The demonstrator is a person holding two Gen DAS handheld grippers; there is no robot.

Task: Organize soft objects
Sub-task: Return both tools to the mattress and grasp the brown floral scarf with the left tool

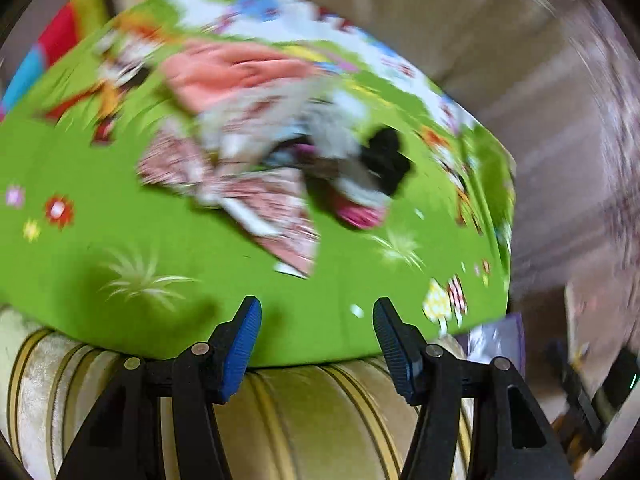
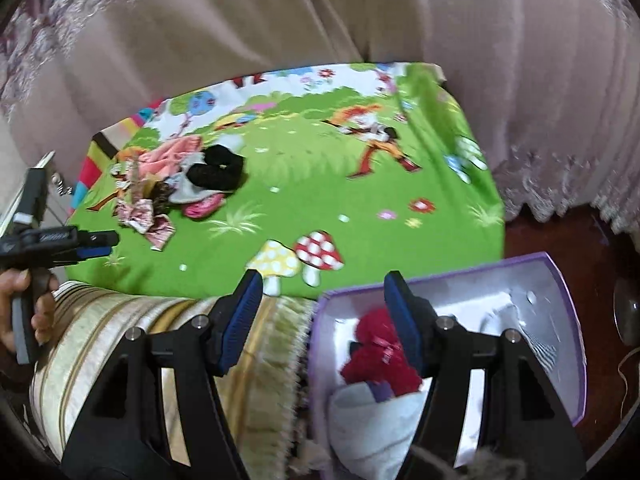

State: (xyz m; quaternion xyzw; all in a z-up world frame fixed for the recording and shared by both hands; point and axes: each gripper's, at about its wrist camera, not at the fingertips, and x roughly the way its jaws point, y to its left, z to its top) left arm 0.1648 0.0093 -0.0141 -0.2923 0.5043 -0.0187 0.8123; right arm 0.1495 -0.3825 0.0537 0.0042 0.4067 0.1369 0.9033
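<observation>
Green cartoon-print mat (image 2: 280, 184); black scrunchie (image 2: 218, 168); red fluffy toy (image 2: 376, 344); purple box (image 2: 568, 320).

Motion blur smears the clothes pile (image 1: 256, 152) in the left wrist view. The right tongs (image 2: 318, 292) hide part of the red plush toy (image 2: 376, 352); the purple box (image 2: 560, 280) is cut off at the bottom edge.

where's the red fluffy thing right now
In the right wrist view the red fluffy thing lies inside the purple box at lower right, beside the bed's edge, just above a folded white cloth and partly behind the right gripper.

Red plush (image 2: 380, 356) inside purple box (image 2: 560, 276)
</observation>
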